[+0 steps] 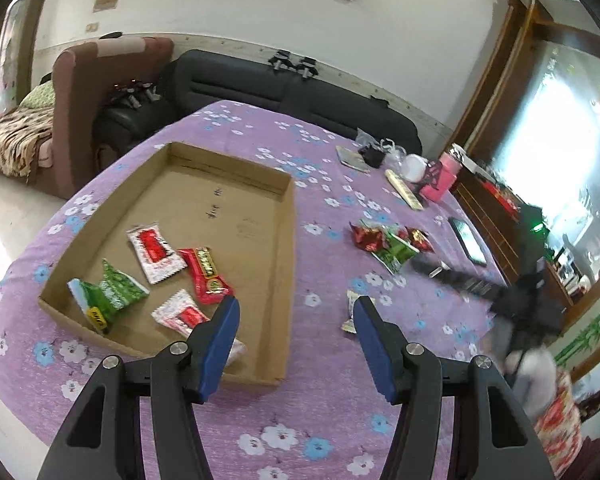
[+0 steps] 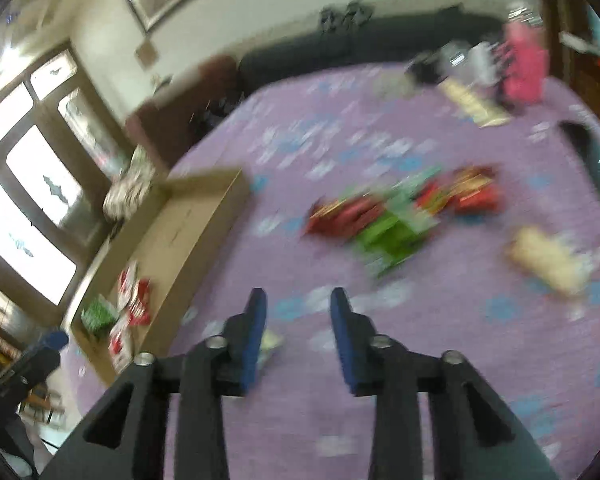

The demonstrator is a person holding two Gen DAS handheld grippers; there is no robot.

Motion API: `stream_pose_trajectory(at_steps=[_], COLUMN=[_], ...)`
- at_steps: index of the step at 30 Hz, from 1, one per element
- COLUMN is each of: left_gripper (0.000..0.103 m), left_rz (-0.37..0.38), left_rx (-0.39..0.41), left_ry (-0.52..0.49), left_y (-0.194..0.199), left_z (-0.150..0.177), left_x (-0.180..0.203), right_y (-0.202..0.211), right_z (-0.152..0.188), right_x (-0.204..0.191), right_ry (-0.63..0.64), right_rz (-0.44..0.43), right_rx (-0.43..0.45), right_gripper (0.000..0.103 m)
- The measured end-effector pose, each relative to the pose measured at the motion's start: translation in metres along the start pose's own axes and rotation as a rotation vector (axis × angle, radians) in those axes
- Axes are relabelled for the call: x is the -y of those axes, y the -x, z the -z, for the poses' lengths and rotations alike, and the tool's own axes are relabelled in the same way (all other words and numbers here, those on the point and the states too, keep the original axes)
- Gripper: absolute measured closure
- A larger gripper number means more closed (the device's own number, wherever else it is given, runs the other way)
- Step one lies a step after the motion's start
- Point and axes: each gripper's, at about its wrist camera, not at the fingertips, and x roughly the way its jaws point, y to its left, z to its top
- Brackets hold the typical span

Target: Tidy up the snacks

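Observation:
A shallow cardboard tray (image 1: 286,240) lies on the purple flowered tablecloth (image 1: 320,400) and holds several snack packets: a green one (image 1: 116,294), a red bar (image 1: 206,276) and white-and-red ones (image 1: 154,252). My left gripper (image 1: 294,320) is open and empty, above the tray's near right corner. A pile of red and green snacks (image 1: 388,242) lies right of the tray; a pale packet (image 1: 350,314) lies by my right finger. In the blurred right wrist view, my right gripper (image 2: 298,320) is open and empty above the cloth, short of the pile (image 2: 396,216). The tray (image 2: 204,216) is at its left.
A pink bottle (image 1: 442,176), a white cup (image 1: 414,166), a boxed strip (image 1: 404,190) and a dark phone (image 1: 468,242) sit at the table's far right. A dark sofa (image 1: 300,88) and a brown armchair (image 1: 80,120) stand behind. A cream packet (image 2: 548,260) lies at right.

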Motion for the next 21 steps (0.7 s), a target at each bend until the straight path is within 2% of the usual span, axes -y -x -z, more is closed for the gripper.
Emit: stream_pose_trajectory(at_steps=[5,8,14,19,21], left_gripper=[0.041,0.041,0.041,0.041,0.041], left_rz=[0.041,0.077,0.094,0.067,0.045], left_rx=[-0.057,-0.104,-0.178,-0.19,-0.19], left_ry=[-0.049,-0.094,-0.123,-0.148,-0.172], left_y=[-0.023,-0.04,-0.067,-0.071,-0.075], left_z=[0.005,0.011,0.021,0.02,0.019], left_x=[0.021,0.041,0.066,0.07,0.07], right_y=[0.021,0.019,-0.023,-0.062,-0.069], right_z=[-0.01,-0.011,-0.021,-0.033,-0.034], right_x=[0.068,0.083,0.072,0.058,0.055], right_ry=[-0.054,-0.042,-0.071,-0.127,-0.139], right_rz=[0.097,0.099,0.026,0.025,0.018], right_rx=[0.029,0.016,-0.043,-0.107,-0.099], right_gripper=[0.07,0.07,0.069,0.069,0.069])
